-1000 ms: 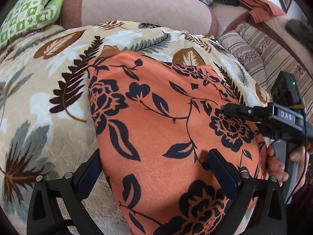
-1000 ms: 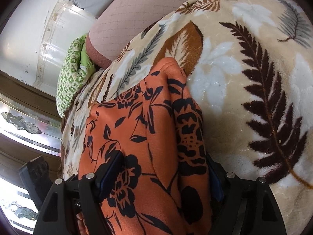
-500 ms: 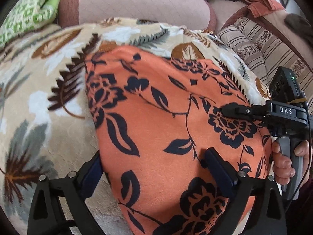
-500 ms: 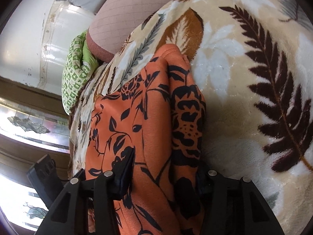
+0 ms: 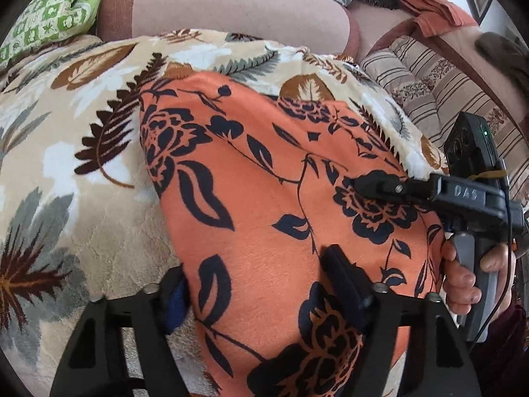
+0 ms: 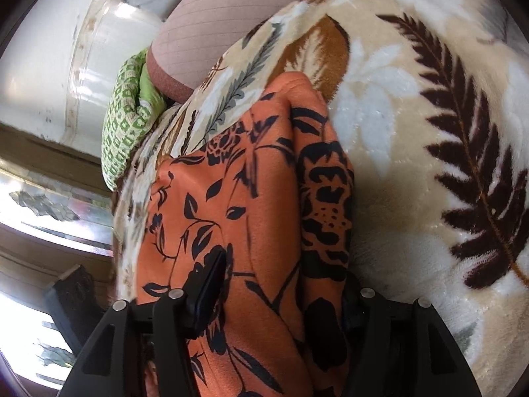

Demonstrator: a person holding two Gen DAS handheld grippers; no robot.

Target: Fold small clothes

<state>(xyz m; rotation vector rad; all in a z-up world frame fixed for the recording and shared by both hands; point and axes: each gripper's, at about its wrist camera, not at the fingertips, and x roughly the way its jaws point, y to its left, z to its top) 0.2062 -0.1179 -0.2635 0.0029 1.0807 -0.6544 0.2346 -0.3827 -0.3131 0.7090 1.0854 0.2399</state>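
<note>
Your left gripper (image 5: 261, 284) sits at the bottom of the left wrist frame, its two fingers set on either side of the near end of the orange floral garment (image 5: 281, 198), with cloth filling the gap between them; the jaws stand partly spread, and whether they actually pinch the fabric cannot be told from this angle. The garment, orange with a dark navy flower and leaf print, fills the centre of that frame and lies on a beige leaf-print blanket (image 5: 76, 172) that covers the left and upper middle. At right centre of the same frame your right gripper (image 5: 373, 183) reaches in from the right edge, its dark tip resting on the cloth, with your right hand (image 5: 463, 278) wrapped round its grey handle just below. In the right wrist frame the right gripper (image 6: 284, 294) shows at the bottom, one finger lying on top of the garment (image 6: 251, 218) and the other mostly hidden behind a thick fold of it, so the jaws straddle the bunched cloth; how firmly they press cannot be told. Across the top of the left wrist frame runs a pink cushion (image 5: 231, 3), a green patterned pillow (image 5: 49, 10) fills the upper left corner, and a striped cushion (image 5: 439, 96) lies at upper right.
</note>
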